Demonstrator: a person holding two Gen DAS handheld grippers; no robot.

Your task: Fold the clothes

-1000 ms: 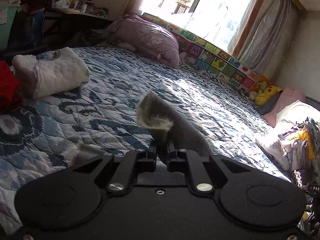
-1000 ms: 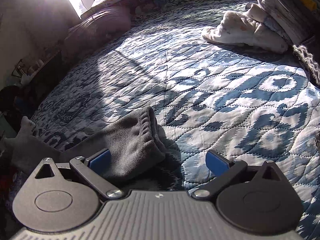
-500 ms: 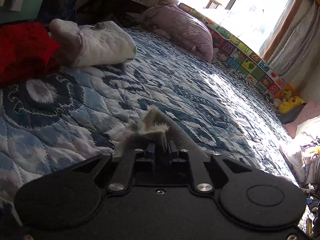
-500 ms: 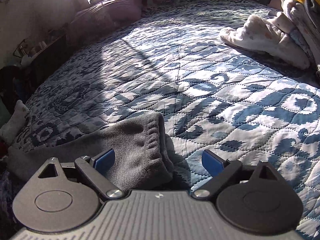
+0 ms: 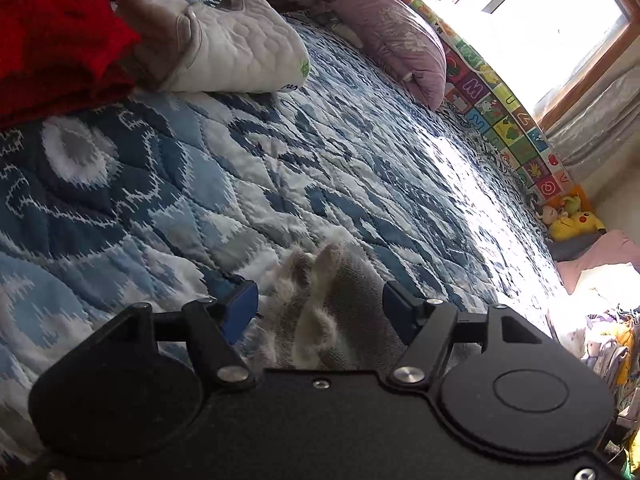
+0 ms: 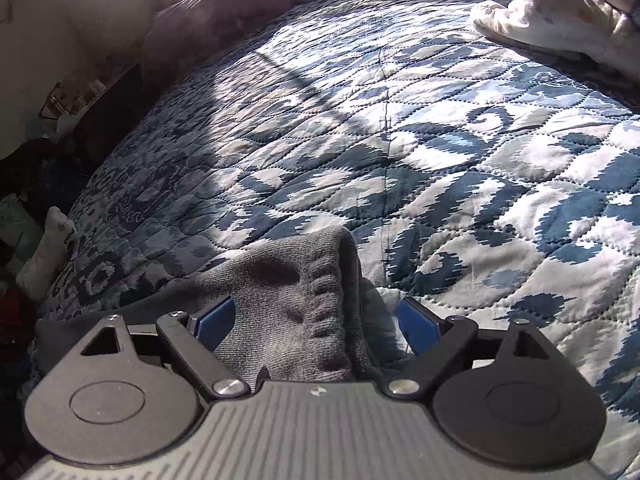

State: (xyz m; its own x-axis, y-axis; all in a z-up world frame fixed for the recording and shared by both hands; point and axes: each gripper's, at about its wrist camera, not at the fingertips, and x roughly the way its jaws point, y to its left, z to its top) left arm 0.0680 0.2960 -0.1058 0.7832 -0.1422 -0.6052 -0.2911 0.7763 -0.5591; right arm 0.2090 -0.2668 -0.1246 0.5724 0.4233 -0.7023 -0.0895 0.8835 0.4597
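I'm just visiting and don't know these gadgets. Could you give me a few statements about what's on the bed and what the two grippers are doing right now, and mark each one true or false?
1. The left gripper is clamped shut on the grey garment. False: its jaws stand open, with the fabric lying loose between them.
2. The right gripper is open, with the garment's ribbed cuff between its fingers. True.
3. A red knitted item lies beside a white quilted bundle. True.
4. The bedspread is plain white. False: it is quilted, with a blue and white pattern.
5. A purple pillow lies near the window. True.
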